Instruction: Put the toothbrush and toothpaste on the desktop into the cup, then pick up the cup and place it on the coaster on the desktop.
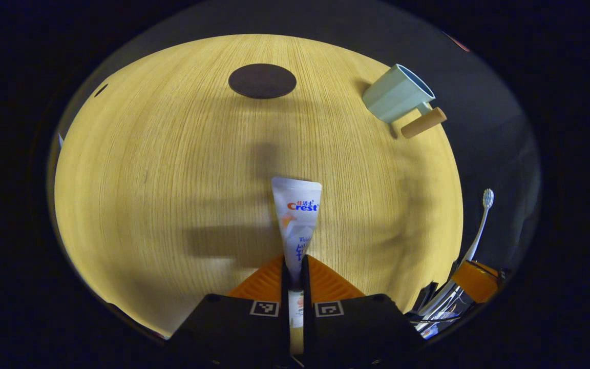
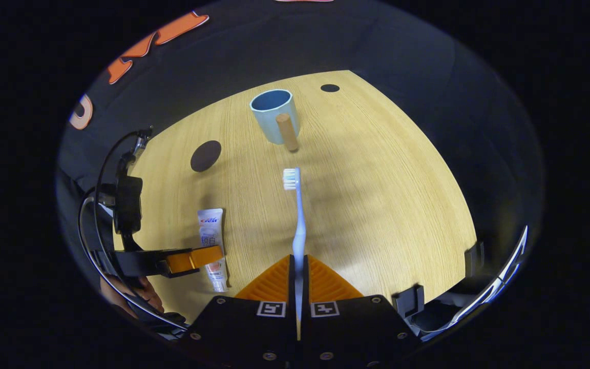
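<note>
Left gripper view: the left gripper (image 1: 295,264) clamps the toothpaste (image 1: 297,215), its tube pointing forward over the desktop (image 1: 172,169). Right gripper (image 2: 298,264) pinches the toothbrush (image 2: 297,215), bristles toward the cup (image 2: 273,115), seemingly upright; coaster (image 2: 206,156) lies apart.

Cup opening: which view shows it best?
Right gripper view: the cup stands upright ahead, its open rim and inside visible, handle facing the camera. In the left gripper view the cup sits near the edge, seen side-on, with just a sliver of the rim.
</note>
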Available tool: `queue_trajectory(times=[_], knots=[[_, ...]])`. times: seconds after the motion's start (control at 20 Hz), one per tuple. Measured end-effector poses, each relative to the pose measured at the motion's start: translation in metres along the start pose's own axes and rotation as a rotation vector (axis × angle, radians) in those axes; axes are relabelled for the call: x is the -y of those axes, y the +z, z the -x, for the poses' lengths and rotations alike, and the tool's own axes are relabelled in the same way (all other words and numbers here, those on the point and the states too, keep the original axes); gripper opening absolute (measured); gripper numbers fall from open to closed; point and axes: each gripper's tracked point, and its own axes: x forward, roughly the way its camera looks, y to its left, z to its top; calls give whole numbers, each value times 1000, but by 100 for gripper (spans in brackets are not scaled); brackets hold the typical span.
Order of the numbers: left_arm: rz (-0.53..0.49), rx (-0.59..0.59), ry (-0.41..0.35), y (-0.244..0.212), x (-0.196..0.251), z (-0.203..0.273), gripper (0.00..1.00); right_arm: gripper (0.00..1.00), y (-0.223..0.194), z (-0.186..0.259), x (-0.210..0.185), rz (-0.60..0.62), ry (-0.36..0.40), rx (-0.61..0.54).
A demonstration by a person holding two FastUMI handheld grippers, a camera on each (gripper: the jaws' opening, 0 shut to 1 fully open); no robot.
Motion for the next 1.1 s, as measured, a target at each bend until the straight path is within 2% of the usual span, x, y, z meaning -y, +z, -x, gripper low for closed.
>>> queue_trajectory(times=[0.25, 0.35, 0.6, 0.65, 0.85, 1.1], knots=[[-54, 96, 15, 35, -14, 22, 11, 4, 27, 3, -5, -1, 16, 99], [-74, 133, 16, 35, -29, 33, 11, 4, 39, 7, -5, -3, 12, 149], [-135, 218, 13, 41, -27, 72, 11, 4, 87, 13, -17, 9, 53, 282], [-138, 241, 10, 42, -23, 63, 11, 3, 98, 15, -17, 26, 59, 316], [-116, 298, 24, 38, -26, 78, 11, 4, 147, 26, -27, 109, 107, 485], [-23, 349, 59, 36, -17, 75, 11, 3, 209, 37, -45, 167, 204, 685]])
